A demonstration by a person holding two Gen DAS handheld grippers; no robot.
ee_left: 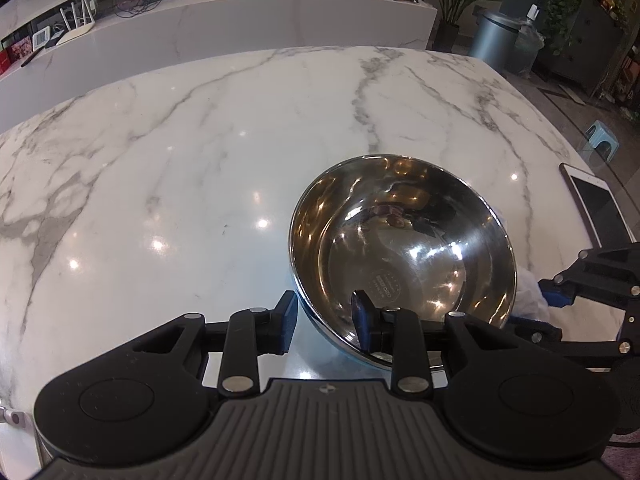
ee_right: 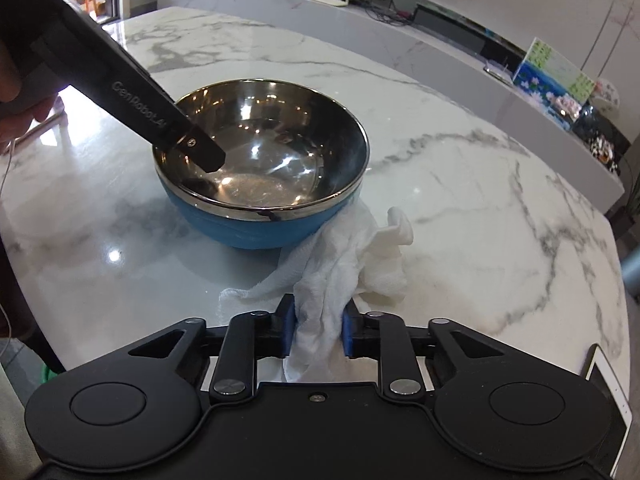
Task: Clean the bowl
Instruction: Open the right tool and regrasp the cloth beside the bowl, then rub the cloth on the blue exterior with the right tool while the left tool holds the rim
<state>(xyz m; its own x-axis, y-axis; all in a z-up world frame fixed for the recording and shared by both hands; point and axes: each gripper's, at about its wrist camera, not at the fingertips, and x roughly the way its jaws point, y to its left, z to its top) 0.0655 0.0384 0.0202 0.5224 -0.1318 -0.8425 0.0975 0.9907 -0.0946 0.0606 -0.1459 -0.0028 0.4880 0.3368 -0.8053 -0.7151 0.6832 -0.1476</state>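
Note:
A bowl [ee_left: 400, 232], steel inside and blue outside [ee_right: 248, 228], stands on the marble table [ee_left: 200, 160]. My left gripper [ee_left: 324, 320] straddles its near rim, one pad outside the wall and one inside, shut on the rim. In the right wrist view one of its fingers [ee_right: 204, 152] reaches over the bowl's left edge. My right gripper [ee_right: 318, 332] is shut on a crumpled white cloth [ee_right: 360, 260] that lies on the table, touching the bowl's near right side. The left wrist view shows that cloth [ee_left: 528, 292] as a white patch to the right of the bowl.
A white tablet [ee_left: 596, 208] lies near the table's right edge, also seen as a tablet corner [ee_right: 608, 380] by the right gripper. A hand [ee_right: 16, 92] holds the left gripper's handle. A long counter with clutter runs behind the table.

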